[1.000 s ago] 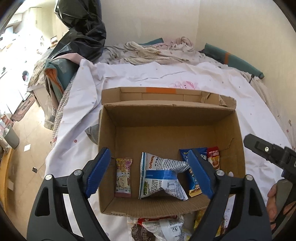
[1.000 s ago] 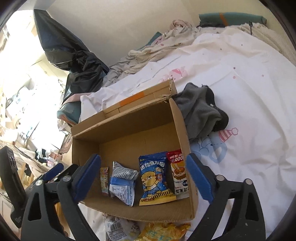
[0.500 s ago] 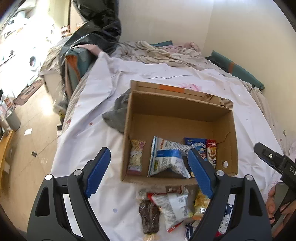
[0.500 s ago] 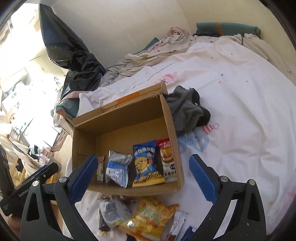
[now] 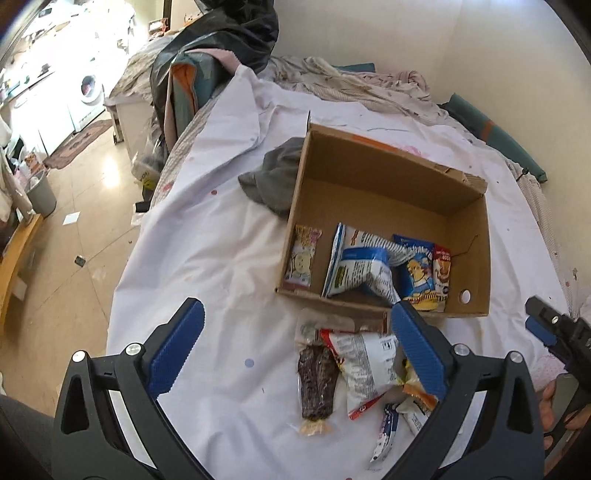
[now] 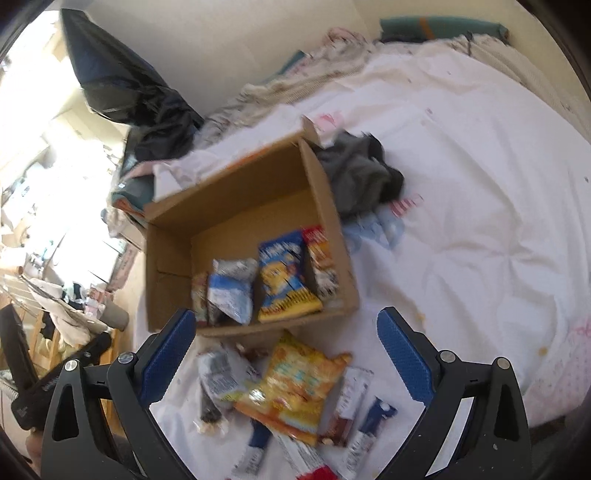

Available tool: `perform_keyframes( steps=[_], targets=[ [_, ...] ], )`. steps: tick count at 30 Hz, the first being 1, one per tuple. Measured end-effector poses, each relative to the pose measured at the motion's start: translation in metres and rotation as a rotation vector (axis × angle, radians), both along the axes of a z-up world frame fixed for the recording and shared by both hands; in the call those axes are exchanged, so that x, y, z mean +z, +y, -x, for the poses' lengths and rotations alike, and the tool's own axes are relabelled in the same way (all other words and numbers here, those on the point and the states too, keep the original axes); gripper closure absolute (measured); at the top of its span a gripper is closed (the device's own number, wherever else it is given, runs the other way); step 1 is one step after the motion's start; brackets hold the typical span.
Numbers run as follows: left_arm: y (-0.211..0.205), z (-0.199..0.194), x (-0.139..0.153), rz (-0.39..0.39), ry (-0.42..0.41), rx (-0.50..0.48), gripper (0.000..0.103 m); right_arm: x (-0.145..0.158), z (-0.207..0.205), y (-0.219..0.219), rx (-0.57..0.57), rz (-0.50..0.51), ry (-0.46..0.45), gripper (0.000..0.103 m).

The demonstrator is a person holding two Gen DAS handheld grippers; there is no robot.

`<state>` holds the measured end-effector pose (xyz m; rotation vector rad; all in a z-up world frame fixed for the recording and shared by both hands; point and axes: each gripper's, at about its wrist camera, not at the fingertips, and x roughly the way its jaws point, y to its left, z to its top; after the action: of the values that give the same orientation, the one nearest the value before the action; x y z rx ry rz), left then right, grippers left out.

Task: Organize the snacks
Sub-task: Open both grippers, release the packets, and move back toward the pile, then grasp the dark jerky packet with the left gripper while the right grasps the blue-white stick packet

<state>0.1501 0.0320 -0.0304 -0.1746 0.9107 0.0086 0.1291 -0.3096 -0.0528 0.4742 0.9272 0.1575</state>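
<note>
An open cardboard box [image 5: 476, 254] [image 6: 166, 280] stands on a white bed sheet and holds several snack packs, among them a blue-white bag [image 5: 362, 266] and a blue cartoon bag [image 6: 282, 277]. A loose pile of snacks lies on the sheet in front of the box: a dark bar [image 5: 317, 384], a white-red bag [image 5: 364, 365], a yellow bag [image 6: 295, 384]. My left gripper [image 5: 295, 350] is open and empty above the pile. My right gripper [image 6: 286, 354] is open and empty above the yellow bag.
A grey cloth [image 5: 277, 177] [image 6: 362, 173] lies against the box. Crumpled bedding and a black bag [image 5: 229, 33] are at the far end. The bed edge drops to a tiled floor [image 5: 74, 229] on the left.
Both grippers have pulled back and up from the box. The loose snack pile in front of it has come into view. Both stay open.
</note>
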Motion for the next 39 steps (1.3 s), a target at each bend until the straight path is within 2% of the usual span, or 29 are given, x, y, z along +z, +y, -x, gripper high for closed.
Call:
perform_keyframes(
  steps=[3,5,8,9,10,14,16,18,20,24,29,33,35,39],
  targets=[
    [0.000,0.001,-0.003,-0.019,0.009,0.010,0.003,-0.033,0.000,-0.015,-0.004,-0.012,0.184,0.002],
    [0.001,-0.001,-0.007,-0.011,0.025,0.021,0.003,-0.052,0.003,-0.023,-0.004,-0.021,0.292,0.006],
    [0.001,-0.003,-0.011,-0.004,0.040,0.032,0.003,-0.078,0.006,-0.024,0.034,-0.019,0.440,0.032],
    [0.000,-0.004,-0.012,-0.004,0.044,0.032,0.003,-0.086,0.007,-0.023,0.048,-0.044,0.476,0.045],
    [-0.001,-0.005,-0.014,-0.006,0.048,0.030,0.003,-0.091,0.009,-0.021,0.055,-0.061,0.496,0.050],
    [-0.004,-0.007,-0.016,-0.020,0.053,0.020,0.003,-0.106,0.013,-0.009,0.103,-0.026,0.565,0.061],
    [-0.004,-0.008,-0.017,-0.017,0.055,0.020,0.003,-0.111,0.015,0.000,0.129,0.029,0.585,0.064],
    [0.000,-0.009,-0.017,-0.009,0.064,0.029,0.003,-0.113,0.015,0.005,0.146,0.067,0.586,0.080],
    [0.003,-0.010,-0.019,-0.003,0.078,0.043,0.003,-0.110,0.016,0.007,0.153,0.087,0.571,0.084],
    [0.011,-0.011,-0.027,0.012,0.112,0.068,0.003,-0.091,0.016,0.004,0.127,0.100,0.475,0.087],
    [0.013,-0.013,-0.039,0.006,0.163,0.074,0.003,-0.054,0.017,-0.010,0.054,0.021,0.287,0.089],
    [0.007,-0.020,-0.075,-0.011,0.319,0.042,0.003,-0.036,0.015,-0.015,0.022,-0.028,0.188,0.090],
    [-0.002,-0.023,-0.098,-0.024,0.403,0.018,0.003,-0.038,0.013,-0.016,0.021,-0.047,0.181,0.090],
    [-0.023,-0.028,-0.126,-0.067,0.464,-0.044,0.003,-0.038,0.004,-0.019,0.025,-0.056,0.204,0.090]
  ],
)
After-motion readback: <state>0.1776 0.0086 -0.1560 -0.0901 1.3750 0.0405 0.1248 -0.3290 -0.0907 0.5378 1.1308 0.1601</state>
